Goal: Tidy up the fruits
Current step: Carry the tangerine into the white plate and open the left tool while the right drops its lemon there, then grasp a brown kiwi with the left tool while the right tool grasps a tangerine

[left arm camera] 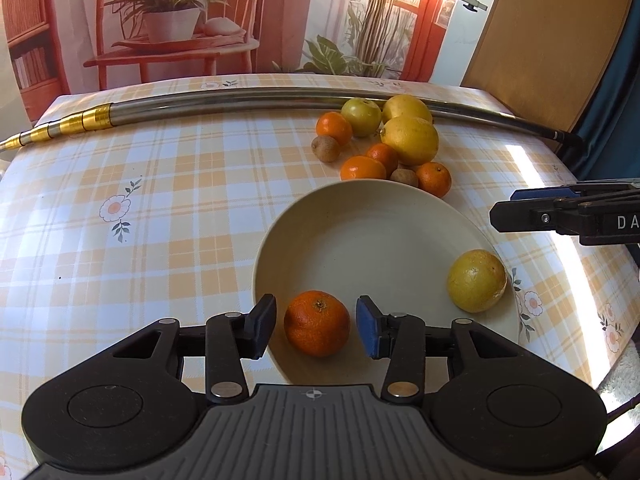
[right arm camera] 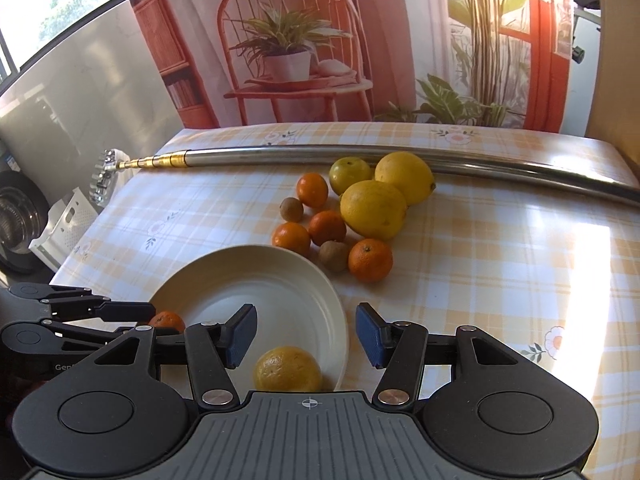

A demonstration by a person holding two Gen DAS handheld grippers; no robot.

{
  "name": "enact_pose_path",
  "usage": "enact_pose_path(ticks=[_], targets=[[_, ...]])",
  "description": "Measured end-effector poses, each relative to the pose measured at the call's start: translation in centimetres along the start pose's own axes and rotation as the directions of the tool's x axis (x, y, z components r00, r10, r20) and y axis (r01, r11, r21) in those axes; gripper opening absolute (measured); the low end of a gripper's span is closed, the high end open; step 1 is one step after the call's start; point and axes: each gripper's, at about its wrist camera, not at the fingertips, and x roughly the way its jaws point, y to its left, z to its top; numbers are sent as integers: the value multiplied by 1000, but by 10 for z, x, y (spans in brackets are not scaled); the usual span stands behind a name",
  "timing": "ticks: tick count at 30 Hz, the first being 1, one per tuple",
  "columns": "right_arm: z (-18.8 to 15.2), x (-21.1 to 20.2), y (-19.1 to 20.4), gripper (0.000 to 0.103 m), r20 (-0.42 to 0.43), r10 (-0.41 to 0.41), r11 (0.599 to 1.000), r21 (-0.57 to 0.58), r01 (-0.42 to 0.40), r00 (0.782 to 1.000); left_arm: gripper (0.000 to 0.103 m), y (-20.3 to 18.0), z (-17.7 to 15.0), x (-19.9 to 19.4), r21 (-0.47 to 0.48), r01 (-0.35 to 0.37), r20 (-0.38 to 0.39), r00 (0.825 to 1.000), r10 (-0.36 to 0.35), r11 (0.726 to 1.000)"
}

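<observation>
A cream plate (left arm camera: pixel 360 216) sits on the checked tablecloth. On its near side lies a mandarin (left arm camera: pixel 317 323), between the fingers of my left gripper (left arm camera: pixel 316 326), which is open with a small gap on each side. A yellow citrus fruit (left arm camera: pixel 477 281) rests on the plate's right part. In the right wrist view that yellow fruit (right arm camera: pixel 288 368) lies just below my open right gripper (right arm camera: pixel 306 336), over the plate's rim (right arm camera: pixel 340 304). Beyond the plate is a pile (right arm camera: pixel 344 216) of mandarins, two lemons, a green fruit and two brown kiwis.
A long metal telescopic pole (left arm camera: pixel 256 98) lies across the far side of the table, behind the fruit pile. The table's right edge (left arm camera: pixel 600 360) is close to the plate. A printed backdrop and a wooden board (left arm camera: pixel 540 32) stand behind.
</observation>
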Motion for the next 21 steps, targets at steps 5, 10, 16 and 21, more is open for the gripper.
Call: enact_pose_path(ticks=[5,10,16,21], targets=[[9,-12,-15,51,68,-53,997,52,49,996,47,16,15,-13,-66,32,60,998,-28,997],[18,-23,-25,51,128,-118,992,48,113,985,50,35,38,-28,-94,8,123,992,4,996],[27,-24,-34,52,143,-175,983,85,164,974,51,59,70,-48,-90,-63,179,981,78,994],[27,-15,-42,52,124,-203,973,136,186,971,52,69,84,-53,-121,-72,189,977,94,990]])
